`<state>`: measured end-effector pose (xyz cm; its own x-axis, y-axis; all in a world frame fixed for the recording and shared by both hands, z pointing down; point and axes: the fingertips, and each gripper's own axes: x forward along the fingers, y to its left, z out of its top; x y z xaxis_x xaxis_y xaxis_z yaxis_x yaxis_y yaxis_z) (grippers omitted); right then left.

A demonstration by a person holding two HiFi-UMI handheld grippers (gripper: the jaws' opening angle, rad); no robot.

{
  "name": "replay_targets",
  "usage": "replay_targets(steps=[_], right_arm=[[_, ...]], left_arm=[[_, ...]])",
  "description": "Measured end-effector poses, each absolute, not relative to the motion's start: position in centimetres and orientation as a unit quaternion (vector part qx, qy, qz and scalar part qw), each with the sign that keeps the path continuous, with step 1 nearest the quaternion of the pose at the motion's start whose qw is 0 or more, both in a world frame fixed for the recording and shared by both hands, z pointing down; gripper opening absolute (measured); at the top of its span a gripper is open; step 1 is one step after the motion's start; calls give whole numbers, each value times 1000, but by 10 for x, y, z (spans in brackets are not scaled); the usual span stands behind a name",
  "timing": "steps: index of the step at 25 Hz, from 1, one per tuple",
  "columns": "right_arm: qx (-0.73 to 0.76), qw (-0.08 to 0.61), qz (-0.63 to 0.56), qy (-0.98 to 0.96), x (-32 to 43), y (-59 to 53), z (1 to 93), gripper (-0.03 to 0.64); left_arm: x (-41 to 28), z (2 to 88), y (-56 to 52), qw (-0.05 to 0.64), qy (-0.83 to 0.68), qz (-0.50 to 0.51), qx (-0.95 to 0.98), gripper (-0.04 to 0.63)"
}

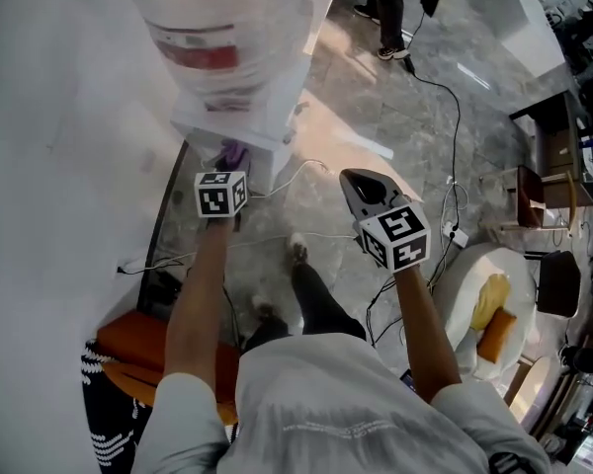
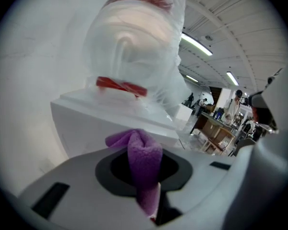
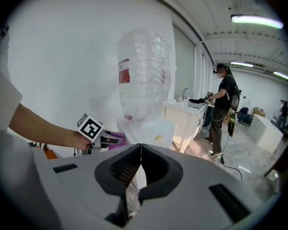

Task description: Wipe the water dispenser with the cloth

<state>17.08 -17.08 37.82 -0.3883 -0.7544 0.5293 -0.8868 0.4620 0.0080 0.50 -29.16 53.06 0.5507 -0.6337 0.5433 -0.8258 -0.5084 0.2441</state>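
Purple fleece for the cloth [image 2: 143,166], nubby and soft, bunched into one thick fold. Stands up between the jaws of the left claw [image 2: 144,147], clenched tight on it, with a rounded lobe flopping over to the left past the tips and a narrower tail running back toward the claw's throat. Shows no print or pattern, only the one even colour.

From the head view, appears as a small purple tuft [image 1: 234,152] at the tip of the left claw [image 1: 229,166], pushed up under the top ledge of the water dispenser [image 1: 242,117], near its front corner. From the right gripper view, sits as a purple wad [image 3: 116,139] just beside the left flank of the white cabinet [image 3: 153,131], level with its upper edge. Cannot tell from any view whether fleece and cabinet actually touch.

White and boxy for the water dispenser [image 2: 96,123], flat-topped, carrying an upturned clear bottle [image 2: 134,47] with ribbed walls and a red band [image 2: 121,86] round it. Same bottle [image 3: 141,75] seen pale and see-through against a white wall.

Right claw [image 3: 140,145] clenched too, tips pressed together on nothing. Held in the head view [image 1: 348,176] to the right of the left one, well apart from the cabinet, over a grey marbled floor [image 1: 395,117] crossed by a dark cable [image 1: 453,97].

Farther off, a person [image 3: 224,109] in dark clothes standing at a white counter [image 3: 182,110].
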Motion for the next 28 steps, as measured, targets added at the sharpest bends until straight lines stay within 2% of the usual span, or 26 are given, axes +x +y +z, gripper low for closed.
replay_targets(steps=[6,10,16,21,28], right_arm=[[533,232,145,-801,198,-139,376,15],[543,229,143,-795,204,-122,371,15],[554,226,135,-790,209,-102,362,15],[547,224,140,-794,202,-97,362,15],[493,225,162,-824,147,-125,392,15]], left_arm=[[37,528,-276,256,-409,195,854,60],[60,520,-261,235,-388,198,869,60],[85,509,-237,250,-358,164,885,60],[56,513,-221,271,-381,148,872,60],[-40,534,-217,290,-466,149,823,60]])
